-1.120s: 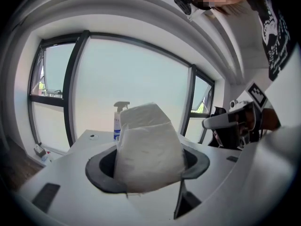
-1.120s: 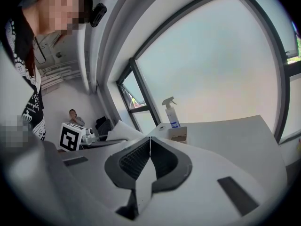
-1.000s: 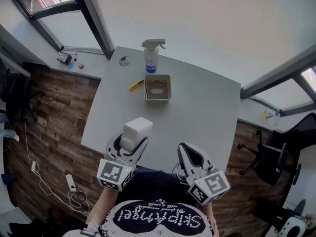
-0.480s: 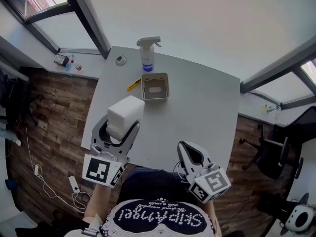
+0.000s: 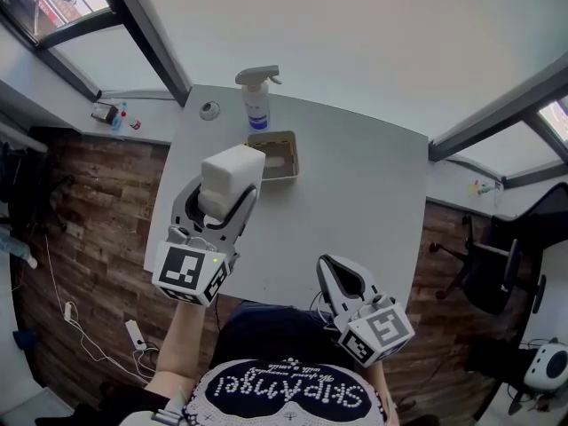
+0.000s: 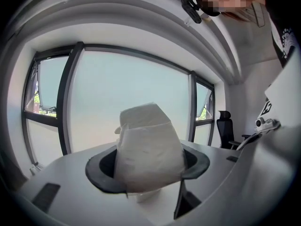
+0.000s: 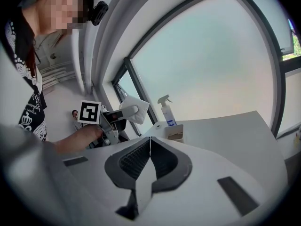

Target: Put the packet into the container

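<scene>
A white packet (image 6: 149, 147) is held between the two dark jaws of the left gripper (image 6: 148, 166). One jaw is pressed on the packet's left side and one on its right side. The packet looks soft and creased, and its top is seen well above the jaws. The bottom of the view is filled by the gripper's grey body. Behind the packet a big window (image 6: 127, 93) is seen, with dark bars at its left and right. The glass is pale and bright. A black chair (image 6: 225, 126) is seen near the window, at the right. Part of a person (image 6: 256, 15) is seen at the top right.
</scene>
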`<control>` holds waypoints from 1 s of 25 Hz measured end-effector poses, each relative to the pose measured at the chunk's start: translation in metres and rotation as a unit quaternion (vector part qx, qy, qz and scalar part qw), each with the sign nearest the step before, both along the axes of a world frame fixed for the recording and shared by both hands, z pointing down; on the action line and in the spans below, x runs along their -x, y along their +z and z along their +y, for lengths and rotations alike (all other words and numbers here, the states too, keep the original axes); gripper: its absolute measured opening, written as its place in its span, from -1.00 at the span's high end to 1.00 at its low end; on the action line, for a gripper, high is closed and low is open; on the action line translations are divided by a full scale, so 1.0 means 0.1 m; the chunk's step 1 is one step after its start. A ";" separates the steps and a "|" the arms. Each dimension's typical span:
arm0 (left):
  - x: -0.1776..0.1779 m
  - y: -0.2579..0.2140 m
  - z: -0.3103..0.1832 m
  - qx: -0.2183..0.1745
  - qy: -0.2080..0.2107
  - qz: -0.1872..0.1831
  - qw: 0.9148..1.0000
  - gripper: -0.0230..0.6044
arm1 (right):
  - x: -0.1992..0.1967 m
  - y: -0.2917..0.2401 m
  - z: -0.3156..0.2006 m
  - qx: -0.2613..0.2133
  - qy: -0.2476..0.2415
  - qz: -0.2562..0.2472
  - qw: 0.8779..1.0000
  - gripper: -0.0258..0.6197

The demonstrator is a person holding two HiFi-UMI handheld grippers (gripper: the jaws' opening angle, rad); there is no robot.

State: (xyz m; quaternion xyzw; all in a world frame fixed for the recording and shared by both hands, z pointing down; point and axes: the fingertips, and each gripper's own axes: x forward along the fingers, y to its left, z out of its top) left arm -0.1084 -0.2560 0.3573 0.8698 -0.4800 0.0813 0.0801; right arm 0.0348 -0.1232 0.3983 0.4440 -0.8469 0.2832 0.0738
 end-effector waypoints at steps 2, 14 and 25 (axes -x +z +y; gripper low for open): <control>-0.05 0.02 -0.09 0.000 0.004 0.000 1.000 0.00 | 0.00 0.01 0.00 0.002 0.001 -0.001 1.000 0.87; -0.25 0.34 -0.57 0.020 0.010 -0.005 1.000 0.01 | -0.04 0.08 -0.07 0.018 0.016 -0.005 1.000 0.87; -0.38 0.70 -0.76 0.048 0.012 -0.022 0.999 0.01 | -0.08 0.17 -0.11 0.035 0.024 -0.008 0.999 0.87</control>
